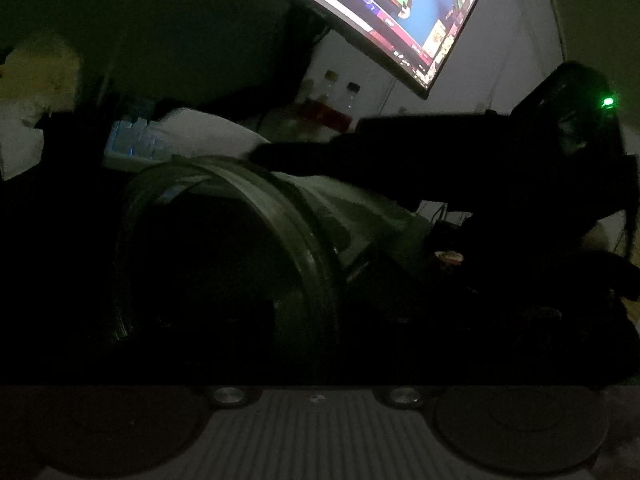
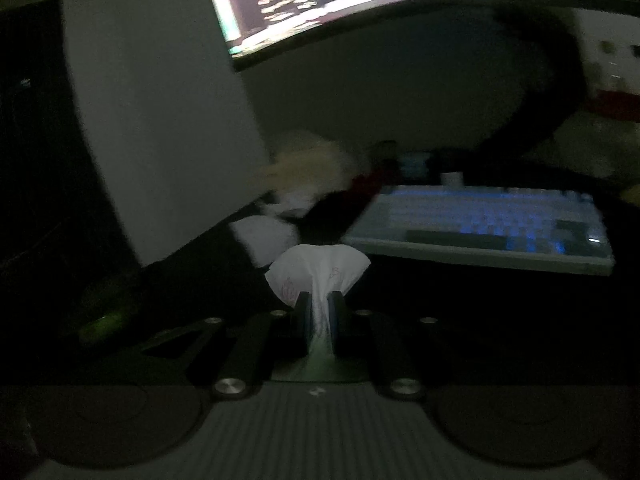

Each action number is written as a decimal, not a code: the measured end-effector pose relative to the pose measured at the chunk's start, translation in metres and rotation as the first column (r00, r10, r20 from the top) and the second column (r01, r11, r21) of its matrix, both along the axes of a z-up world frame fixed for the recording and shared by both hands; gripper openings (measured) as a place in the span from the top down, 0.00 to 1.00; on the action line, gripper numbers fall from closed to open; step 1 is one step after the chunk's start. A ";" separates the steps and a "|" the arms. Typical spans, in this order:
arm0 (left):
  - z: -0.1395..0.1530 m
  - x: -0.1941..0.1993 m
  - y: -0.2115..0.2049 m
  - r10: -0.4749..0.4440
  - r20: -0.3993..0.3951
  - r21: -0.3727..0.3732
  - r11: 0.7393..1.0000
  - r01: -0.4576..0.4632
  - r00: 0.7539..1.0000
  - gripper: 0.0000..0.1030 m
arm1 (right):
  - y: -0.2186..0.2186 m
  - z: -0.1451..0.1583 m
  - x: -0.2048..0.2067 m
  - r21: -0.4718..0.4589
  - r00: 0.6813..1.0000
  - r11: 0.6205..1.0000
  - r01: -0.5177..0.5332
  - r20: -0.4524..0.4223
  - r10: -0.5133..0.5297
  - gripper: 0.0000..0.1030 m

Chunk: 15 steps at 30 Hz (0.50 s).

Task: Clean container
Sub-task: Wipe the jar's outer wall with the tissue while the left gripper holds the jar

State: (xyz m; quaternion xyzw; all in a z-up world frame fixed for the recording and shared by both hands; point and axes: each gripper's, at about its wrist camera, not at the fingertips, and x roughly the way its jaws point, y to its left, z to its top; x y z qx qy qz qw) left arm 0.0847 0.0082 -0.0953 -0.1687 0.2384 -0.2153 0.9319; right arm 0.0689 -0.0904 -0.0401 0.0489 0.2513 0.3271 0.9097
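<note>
**dimroom_dan:** Container [image 1: 224,248] is that clear round tub lying on its side right in front of the left gripper, open mouth toward the camera, rim ridged like a screw thread. Anyone got a read on how it handles?

**wipe_it_wes:** Looks like thin see-through plastic, so my guess is light, fairly stiff and slick. It'll probably roll or skid on its side. I'd grab the rim or pinch across the wall near the mouth, not the smooth belly.

**dimroom_dan:** Is the left one holding it?

**wes:** Can't tell, honestly. Its fingers are lost in the dark in the left wrist view. No idea if the jaws are parted or touching the tub.

**dan:** And the right gripper [image 2: 319,312]?

**wes:** Clenched on a white tissue [image 2: 316,270], which fans out past the tips. That's your wiper. It's soft and will tear if it snags on the thread. In the left view that gripper shows as a dark shape with a green light, over and to the right of the tub.

**dan:** Surroundings?

**wes:** Dark desk [image 2: 460,320], very dim room. Backlit keyboard [image 2: 480,224] behind, a lit monitor [image 1: 400,8] above, bottles [image 1: 340,98] by the wall.
</note>
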 end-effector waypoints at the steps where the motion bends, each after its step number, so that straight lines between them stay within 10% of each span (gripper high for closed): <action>1: 0.000 0.000 0.000 0.000 0.000 0.000 1.000 0.000 1.000 0.57 | 0.003 0.000 -0.002 0.003 1.000 1.000 -0.023 0.005 0.023 0.88; 6: -0.001 0.000 -0.001 -0.006 0.011 0.020 1.000 0.006 1.000 0.57 | -0.005 -0.002 0.000 0.019 0.998 0.998 -0.053 0.016 0.053 0.89; 11: -0.002 -0.001 0.000 -0.011 0.018 0.022 1.000 0.011 1.000 0.57 | -0.022 -0.006 0.014 -0.043 0.990 0.989 0.138 -0.004 -0.138 0.88; 15: -0.003 -0.003 -0.002 -0.012 0.020 0.030 0.999 0.011 1.000 0.57 | -0.003 -0.001 0.000 -0.017 1.000 1.000 0.024 0.014 -0.024 0.87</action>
